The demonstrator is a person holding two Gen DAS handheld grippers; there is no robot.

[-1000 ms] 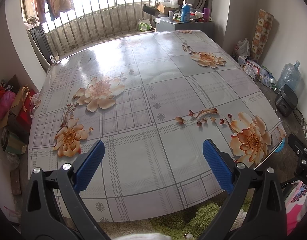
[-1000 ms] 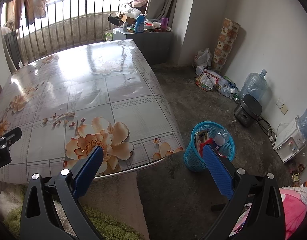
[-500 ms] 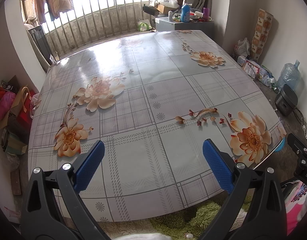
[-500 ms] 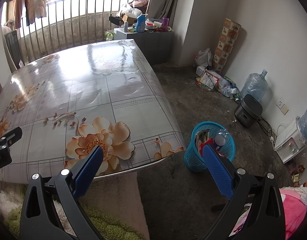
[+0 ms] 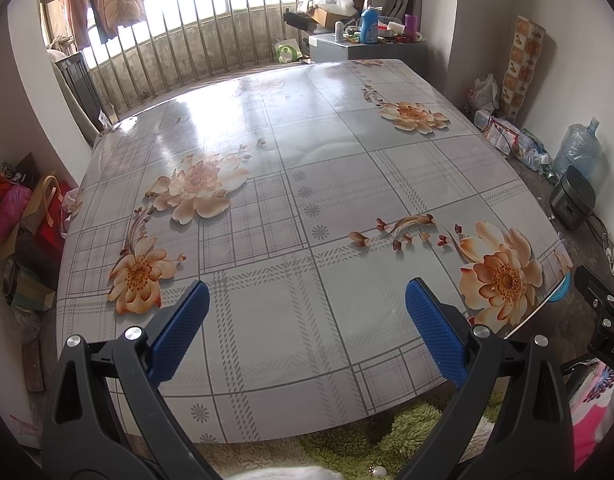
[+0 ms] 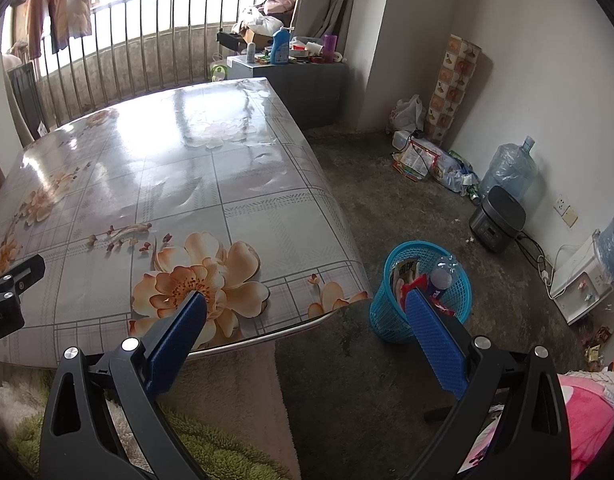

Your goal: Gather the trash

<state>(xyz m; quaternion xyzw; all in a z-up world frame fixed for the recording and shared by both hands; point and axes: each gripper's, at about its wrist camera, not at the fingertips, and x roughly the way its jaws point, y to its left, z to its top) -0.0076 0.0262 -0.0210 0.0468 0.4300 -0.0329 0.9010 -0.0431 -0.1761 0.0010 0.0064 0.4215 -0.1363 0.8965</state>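
Left gripper (image 5: 305,304) fingers spread wide, nothing between them, hovering over the near edge of the surface (image 5: 291,184). Right gripper (image 6: 307,312) likewise wide apart and empty, held off the surface's near right corner, above the floor (image 6: 407,208).

Landmark: blue mesh trash basket (image 6: 387,312). It stands upright on the concrete floor just right of the surface's near right corner, mouth facing up, long axis vertical. The right gripper's right finger (image 6: 435,340) overlaps its near rim in the view. Inside: a clear plastic bottle (image 6: 443,274) leaning toward the basket's right side, cap end hidden, plus a yellow snack wrapper (image 6: 407,272) standing against the left wall and a red wrapper (image 6: 415,286) in the middle. In the left wrist view only a sliver of blue rim (image 5: 563,290) peeks past the surface edge.

Surface: glossy floral tablecloth, grey checks, orange flowers, glare at the far end. Green shag rug (image 6: 211,452) below its near edge.

Beyond the basket, toward the right wall: black rice cooker (image 6: 497,220), big water jug (image 6: 507,168), heap of bags and packets (image 6: 427,160). Farther still, a grey cabinet (image 6: 303,80) past the surface's far end with a blue detergent bottle (image 6: 281,46) on top; railing and hanging clothes (image 6: 59,12) at the window.
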